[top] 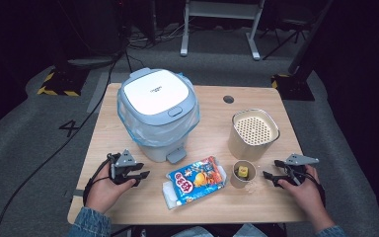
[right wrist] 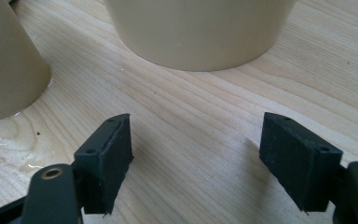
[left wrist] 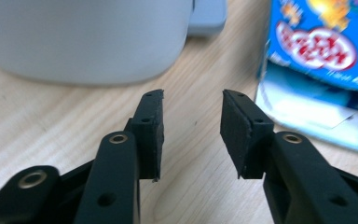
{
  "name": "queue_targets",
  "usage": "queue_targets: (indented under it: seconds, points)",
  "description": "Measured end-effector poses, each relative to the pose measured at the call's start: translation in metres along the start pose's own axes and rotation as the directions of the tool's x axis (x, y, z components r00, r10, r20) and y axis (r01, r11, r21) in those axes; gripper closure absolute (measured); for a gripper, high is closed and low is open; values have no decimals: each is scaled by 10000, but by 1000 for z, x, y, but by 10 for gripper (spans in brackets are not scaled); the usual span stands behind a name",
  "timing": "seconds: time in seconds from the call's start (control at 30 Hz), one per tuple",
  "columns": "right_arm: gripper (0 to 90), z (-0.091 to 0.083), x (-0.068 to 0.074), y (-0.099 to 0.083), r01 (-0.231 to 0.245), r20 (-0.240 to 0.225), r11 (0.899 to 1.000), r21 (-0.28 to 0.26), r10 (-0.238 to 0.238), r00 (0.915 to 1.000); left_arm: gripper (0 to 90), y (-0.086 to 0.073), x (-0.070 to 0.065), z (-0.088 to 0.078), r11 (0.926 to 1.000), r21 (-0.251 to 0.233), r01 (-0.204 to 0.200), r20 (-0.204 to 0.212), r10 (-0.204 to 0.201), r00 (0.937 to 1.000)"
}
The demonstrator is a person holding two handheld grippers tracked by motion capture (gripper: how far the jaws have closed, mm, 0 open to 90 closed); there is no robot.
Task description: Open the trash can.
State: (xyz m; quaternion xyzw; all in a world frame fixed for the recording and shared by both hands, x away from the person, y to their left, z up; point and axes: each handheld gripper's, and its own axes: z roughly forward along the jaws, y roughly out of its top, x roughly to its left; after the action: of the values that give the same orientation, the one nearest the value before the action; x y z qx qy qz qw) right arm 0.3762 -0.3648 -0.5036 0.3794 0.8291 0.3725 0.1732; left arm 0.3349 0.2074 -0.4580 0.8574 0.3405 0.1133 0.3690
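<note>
A grey-blue pedal bin [top: 155, 111] with a white lid and a blue liner stands at the table's back left. A blue snack bag [top: 197, 180] lies in front of it. My left gripper [top: 143, 177] rests at the front left, jaws apart with nothing between them. In the left gripper view it [left wrist: 192, 95] points at the bin's base [left wrist: 84, 42], with the bag [left wrist: 317, 51] to the right. My right gripper [top: 270, 168] is open at the front right. In the right gripper view it [right wrist: 196, 119] faces a large beige tub [right wrist: 200, 32] and a small paper cup [right wrist: 7, 70].
The beige tub [top: 254, 133] has a perforated top. The small cup [top: 242, 174] holds something yellow, and a pale spill [top: 250, 186] lies beside it. The bin's pedal [top: 176, 155] sticks out toward me. A cable hole [top: 228, 99] sits at the table's back.
</note>
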Motion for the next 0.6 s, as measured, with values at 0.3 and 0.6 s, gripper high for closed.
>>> queue_targets:
  seconds: [0.3, 0.6]
  points:
    - [390, -2, -1, -1, 57, -125, 9999, -161, -59, 9999, 652, 25, -5, -28, 9931, -1169, -83, 896, 189, 9958]
    - [392, -2, -2, -1, 35, -118, 9998, -174, -37, 9999, 652, 65, -12, -60, 9855, -1589, -589, 654, 701, 9954]
